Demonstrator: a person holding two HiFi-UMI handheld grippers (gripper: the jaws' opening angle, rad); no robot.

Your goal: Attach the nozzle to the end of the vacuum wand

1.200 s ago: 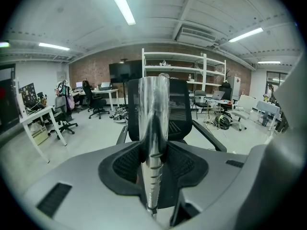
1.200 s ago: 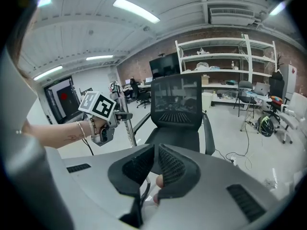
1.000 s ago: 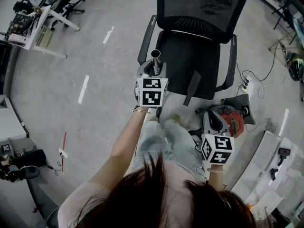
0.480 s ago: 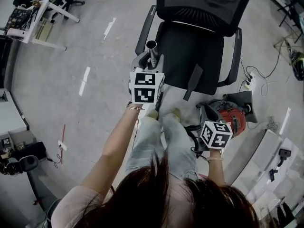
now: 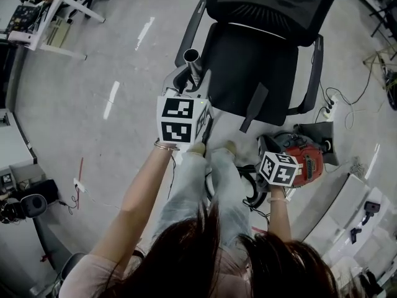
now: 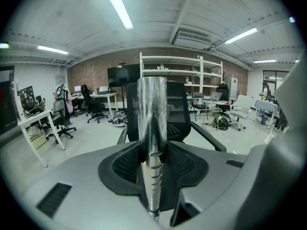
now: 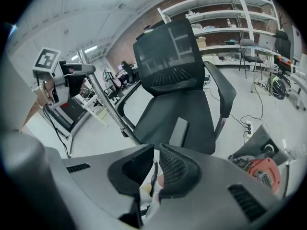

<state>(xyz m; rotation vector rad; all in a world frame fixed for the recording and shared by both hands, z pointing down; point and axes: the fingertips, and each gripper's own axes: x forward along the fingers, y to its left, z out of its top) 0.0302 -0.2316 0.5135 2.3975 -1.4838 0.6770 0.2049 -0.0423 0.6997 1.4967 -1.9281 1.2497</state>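
Grey workshop floor filled most of the head view, with a black office chair at 12 o'clock and a white worktop far off at 10 o'clock.

1. Left hand-held gripper: closed on the vacuum wand. The metal tube ran between the ribbed pads and stood out beyond them, with its open end uppermost and tilted toward the chair. Judged purpose: this hold kept the end free and steady so that an attachment could be pushed onto it.

2. Right hand-held gripper: jaws drawn almost together with nothing held between them. It hung low at 4 o'clock, just beside the red vacuum body on the floor and well apart from the wand.

3. Nozzle: a flat dark piece lay on the front of the chair seat at 1 o'clock, its long side running front to back. It was probably the nozzle, though its form was too small to confirm. It touched neither hand-held gripper.

4. Task status, as judged: the nozzle was not yet attached. The right hand-held gripper would have to open its jaws before it could take hold of the piece, and the seat presented it at a convenient height for that pick-up.
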